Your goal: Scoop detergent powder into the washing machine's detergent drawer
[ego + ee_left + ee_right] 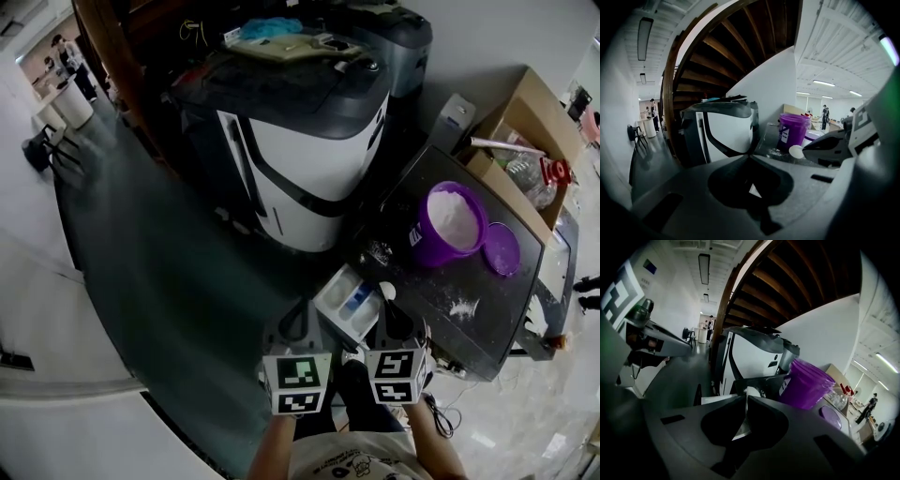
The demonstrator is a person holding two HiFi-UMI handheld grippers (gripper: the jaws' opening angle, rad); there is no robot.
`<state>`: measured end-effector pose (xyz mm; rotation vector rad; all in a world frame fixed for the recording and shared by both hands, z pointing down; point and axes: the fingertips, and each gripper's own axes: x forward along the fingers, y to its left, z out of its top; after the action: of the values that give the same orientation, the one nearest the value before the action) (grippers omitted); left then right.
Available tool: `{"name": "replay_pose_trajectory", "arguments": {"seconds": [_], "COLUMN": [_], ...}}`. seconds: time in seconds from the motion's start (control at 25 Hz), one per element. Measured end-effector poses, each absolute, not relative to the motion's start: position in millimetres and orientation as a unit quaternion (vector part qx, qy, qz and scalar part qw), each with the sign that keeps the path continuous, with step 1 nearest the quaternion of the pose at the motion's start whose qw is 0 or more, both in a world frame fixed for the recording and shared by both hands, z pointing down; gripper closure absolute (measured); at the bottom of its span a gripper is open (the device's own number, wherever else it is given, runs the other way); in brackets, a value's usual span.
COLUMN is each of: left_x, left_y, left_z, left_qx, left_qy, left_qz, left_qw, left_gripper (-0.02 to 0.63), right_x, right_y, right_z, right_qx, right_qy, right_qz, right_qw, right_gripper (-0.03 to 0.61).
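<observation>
The white detergent drawer [349, 302] with a blue compartment stands pulled out, just in front of both grippers. My right gripper [392, 311] is shut on the thin handle of a white scoop [386, 292]. In the right gripper view the scoop's bowl [752, 392] holds a heap of white powder, past the drawer's white edge [715, 399]. My left gripper [301, 311] hovers at the drawer's left side, jaws closed with nothing between them. The purple bucket [452, 223] of powder stands on the dark top to the right. The left gripper view shows the scoop [796, 151] beside that bucket [793, 129].
A white and black washing machine [300, 150] stands ahead, clutter on its lid. The bucket's purple lid [502, 248] lies beside it, amid spilled powder. A cardboard box [525, 141] with bottles sits at the far right. A wooden stair curves overhead; people stand far off.
</observation>
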<state>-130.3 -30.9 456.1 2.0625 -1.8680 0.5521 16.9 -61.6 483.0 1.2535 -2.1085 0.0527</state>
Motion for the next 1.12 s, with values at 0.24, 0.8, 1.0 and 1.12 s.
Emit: {"name": "replay_pose_trajectory", "arguments": {"seconds": [0.24, 0.8, 1.0, 1.12], "left_x": [-132.3, -143.8, -148.4, -151.4], "left_y": [-35.3, -50.2, -51.3, -51.6], "left_z": [433.9, 372.4, 351.8, 338.6], "left_qx": [0.721, 0.724, 0.723, 0.723], "left_qy": [-0.657, -0.672, -0.676, -0.679], "left_qz": [0.176, 0.137, 0.126, 0.117], "left_qw": [0.133, 0.076, 0.057, 0.045], "left_gripper": [0.612, 0.612, 0.612, 0.612], "right_x": [15.4, 6.5, 2.5, 1.3], "right_y": [-70.0, -79.0, -80.3, -81.5], "right_z": [445.7, 372.0, 346.3, 333.0], "right_qx": [0.504, 0.533, 0.538, 0.542], "right_qy": [-0.816, -0.822, -0.825, -0.825], "right_qz": [0.030, 0.004, -0.011, -0.019], "right_qw": [0.283, 0.200, 0.174, 0.161], "right_gripper": [0.557, 0.557, 0.557, 0.557]}}
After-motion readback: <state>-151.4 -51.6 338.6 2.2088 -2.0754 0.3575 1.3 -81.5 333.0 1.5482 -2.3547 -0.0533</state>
